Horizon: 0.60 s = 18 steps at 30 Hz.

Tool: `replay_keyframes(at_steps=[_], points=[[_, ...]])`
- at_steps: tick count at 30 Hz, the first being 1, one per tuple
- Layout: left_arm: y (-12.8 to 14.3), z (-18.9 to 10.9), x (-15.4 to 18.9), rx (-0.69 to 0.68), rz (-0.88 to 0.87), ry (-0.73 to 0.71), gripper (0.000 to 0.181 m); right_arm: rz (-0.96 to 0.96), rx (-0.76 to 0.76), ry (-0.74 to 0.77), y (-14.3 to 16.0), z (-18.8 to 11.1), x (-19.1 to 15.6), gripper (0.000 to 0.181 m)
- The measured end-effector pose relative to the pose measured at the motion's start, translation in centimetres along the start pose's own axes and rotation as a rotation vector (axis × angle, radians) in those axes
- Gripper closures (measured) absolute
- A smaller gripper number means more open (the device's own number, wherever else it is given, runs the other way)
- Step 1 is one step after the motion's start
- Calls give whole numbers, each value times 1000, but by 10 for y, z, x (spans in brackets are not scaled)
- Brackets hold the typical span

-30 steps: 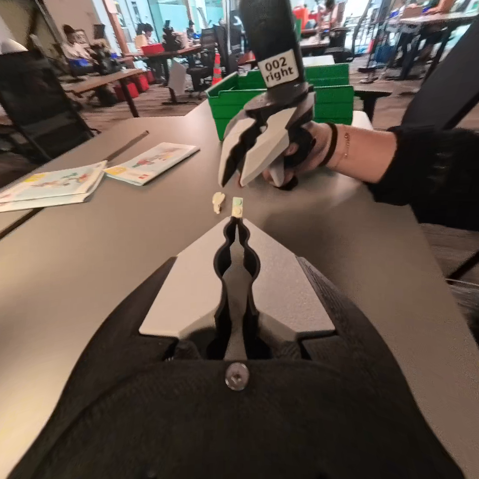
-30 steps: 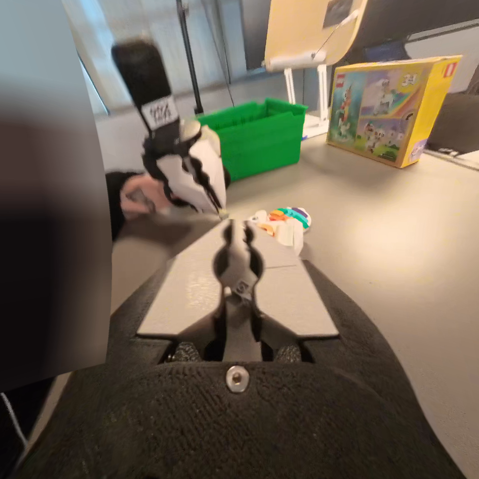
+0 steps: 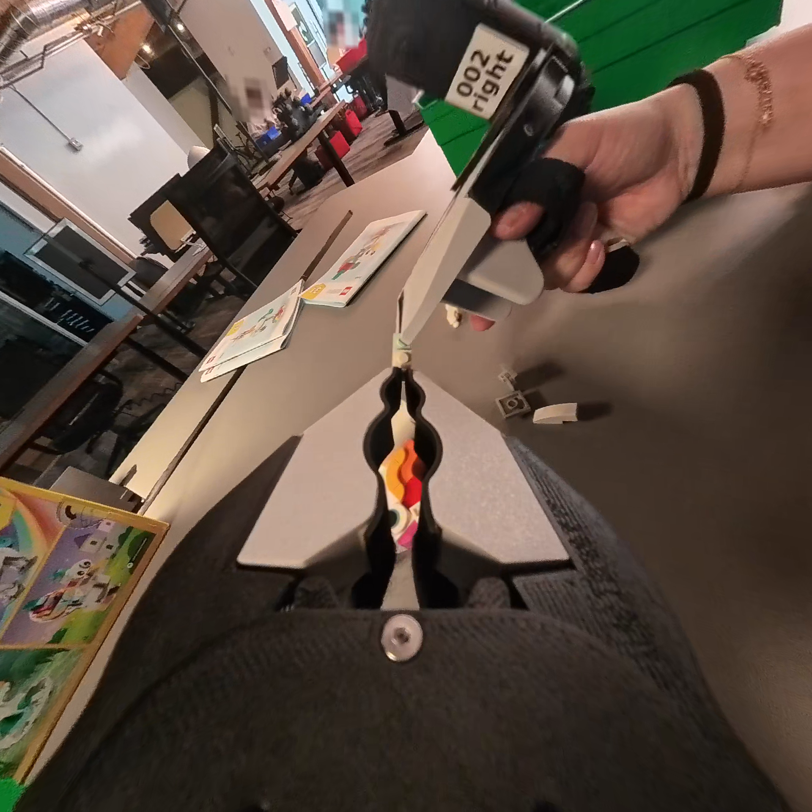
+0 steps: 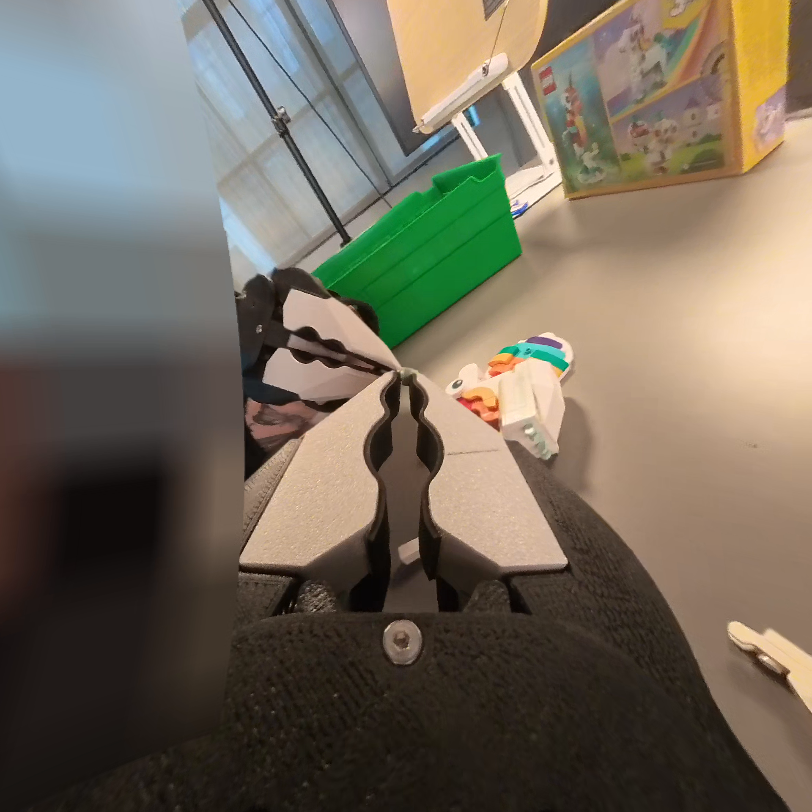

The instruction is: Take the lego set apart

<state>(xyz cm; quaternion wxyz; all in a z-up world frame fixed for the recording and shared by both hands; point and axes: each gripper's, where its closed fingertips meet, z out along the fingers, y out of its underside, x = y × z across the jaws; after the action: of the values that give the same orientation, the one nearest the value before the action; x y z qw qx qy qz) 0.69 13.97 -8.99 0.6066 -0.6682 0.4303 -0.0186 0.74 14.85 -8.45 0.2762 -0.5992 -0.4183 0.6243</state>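
Both grippers are met tip to tip above the grey table (image 3: 263,395), and a small pale lego piece (image 3: 402,355) is pinched between them. In the left wrist view, the left gripper (image 3: 402,373) is seen closed on the lower end of this piece, its fingertips drawn tight together. The right gripper (image 3: 400,336) is brought down from above at a steep slant, clamped on the upper end of the same piece, and is gripped by a hand (image 3: 615,175) whose wrist is raised and bent, with a dark band and a thin bracelet worn on it. In the right wrist view, the white unicorn lego model (image 4: 523,391) with a rainbow mane is seen lying on its side on the table, just beside the joined tips. Three loose bricks (image 3: 534,400) are laid near each other on the table. A green bin (image 4: 430,263), a yellow lego box (image 4: 659,101) and two instruction booklets (image 3: 307,307) are set farther off.
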Motion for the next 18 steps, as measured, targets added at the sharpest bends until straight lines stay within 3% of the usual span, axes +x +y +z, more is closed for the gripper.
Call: replay_keyframes(at_steps=[1, 6, 18], points=[[0, -1, -1, 0, 6, -6, 181, -35, -1, 24, -1, 1, 0, 179], [3, -1, -2, -9, 22, -17, 181, -161, -33, 135, 1, 4, 6, 179], [5, -1, 3, 12, -41, 51, 181, -284, -116, 219, 9, 5, 12, 179]])
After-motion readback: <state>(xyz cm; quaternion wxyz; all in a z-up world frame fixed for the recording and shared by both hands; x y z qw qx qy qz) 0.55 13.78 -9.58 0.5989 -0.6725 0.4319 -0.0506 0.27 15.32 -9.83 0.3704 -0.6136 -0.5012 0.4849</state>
